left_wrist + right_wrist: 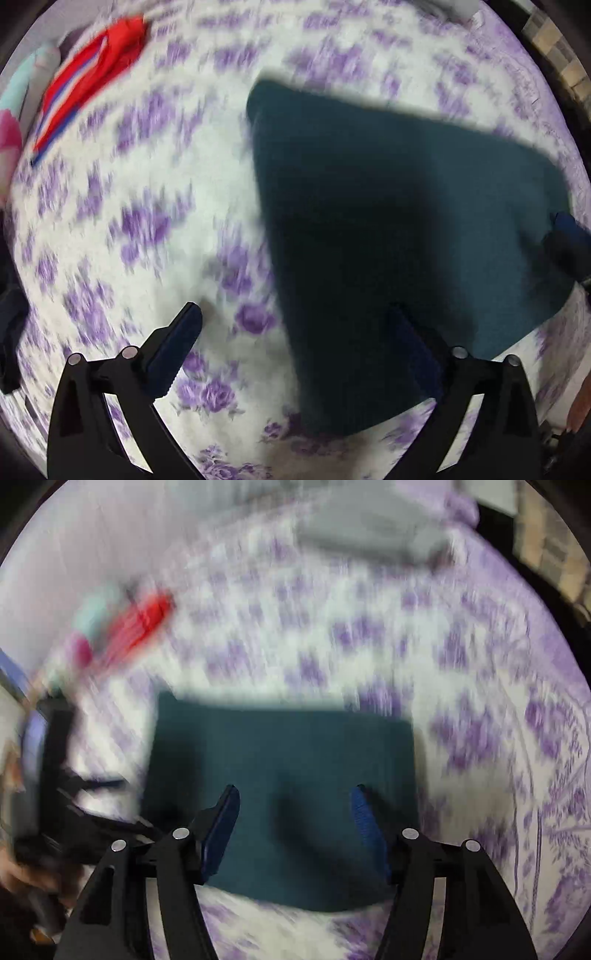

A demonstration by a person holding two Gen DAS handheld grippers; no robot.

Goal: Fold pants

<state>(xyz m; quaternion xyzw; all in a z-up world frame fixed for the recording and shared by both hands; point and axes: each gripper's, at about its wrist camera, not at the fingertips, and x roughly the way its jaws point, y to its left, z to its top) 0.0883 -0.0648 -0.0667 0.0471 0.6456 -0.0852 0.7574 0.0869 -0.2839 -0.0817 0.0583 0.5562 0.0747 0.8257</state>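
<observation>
The dark teal pants (388, 229) lie folded into a flat rectangle on the purple-flowered bedsheet (147, 221). My left gripper (295, 314) is open and empty above the pants' left edge; one finger hangs over the sheet, the other over the cloth. My right gripper (295, 794) is open and empty, hovering over the near half of the pants (288, 782). The right gripper's tip also shows at the right edge of the left wrist view (569, 240). The left gripper shows blurred at the left of the right wrist view (74, 805).
A red garment with blue and white stripes (92, 77) lies at the far left of the bed, next to pastel pink and mint items (14, 110). A grey folded item (373, 528) lies at the far side. The bed's edge runs along the right.
</observation>
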